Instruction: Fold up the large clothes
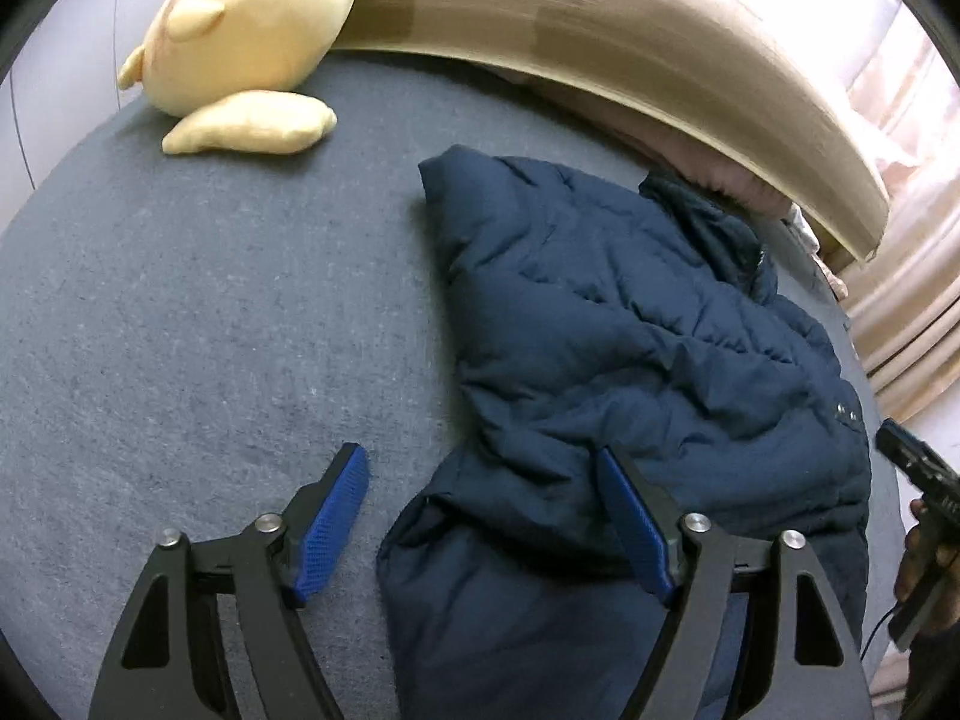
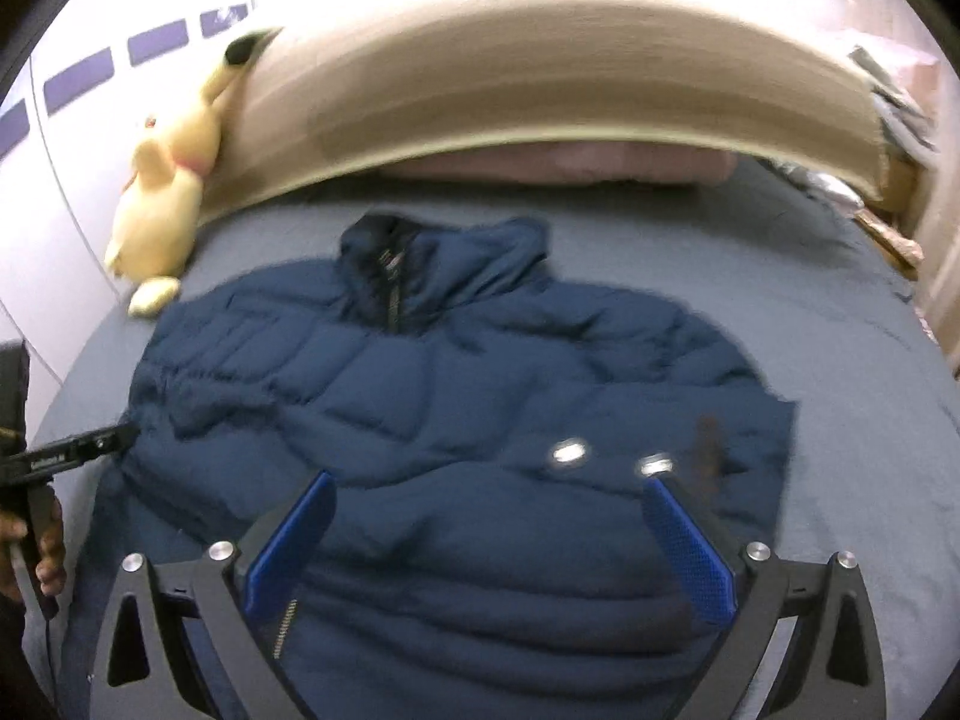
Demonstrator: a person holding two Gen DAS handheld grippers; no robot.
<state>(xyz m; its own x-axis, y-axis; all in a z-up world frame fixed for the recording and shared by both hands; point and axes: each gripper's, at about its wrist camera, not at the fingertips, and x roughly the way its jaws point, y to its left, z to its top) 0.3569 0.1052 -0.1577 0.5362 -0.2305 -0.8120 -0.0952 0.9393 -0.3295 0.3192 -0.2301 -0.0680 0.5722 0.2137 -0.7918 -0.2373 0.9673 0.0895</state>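
A: Surface check. What carries the work?

B: A bed with a grey-blue sheet (image 1: 180, 312). It fills most of both frames. No bench is involved.

A: Nearest items, left wrist view?

B: The left claw (image 1: 480, 516) at the bottom centre of the frame, blue pads spread wide, gripping nothing. Its left finger is over bare sheet; its right finger is over the lower edge of the navy puffer jacket (image 1: 630, 348).

A: Right wrist view?

B: The right claw (image 2: 492, 540) at the bottom centre, fingers likewise spread wide, gripping nothing. Both pads are over the jacket's lower half. This frame is blurred, so contact with the fabric cannot be confirmed.

A: Jacket position?

B: Lying on the sheet, front up, collar toward the top of the frame. In the right wrist view it occupies the centre; two shiny snaps (image 2: 570, 453) show at lower right.

A: Farther items?

B: A yellow plush toy (image 1: 252, 42) at upper left, leaning against the tan headboard (image 1: 600, 30). The headboard runs across the top of the frame. A pink pillow (image 2: 570, 162) sits just below it, beyond the collar.
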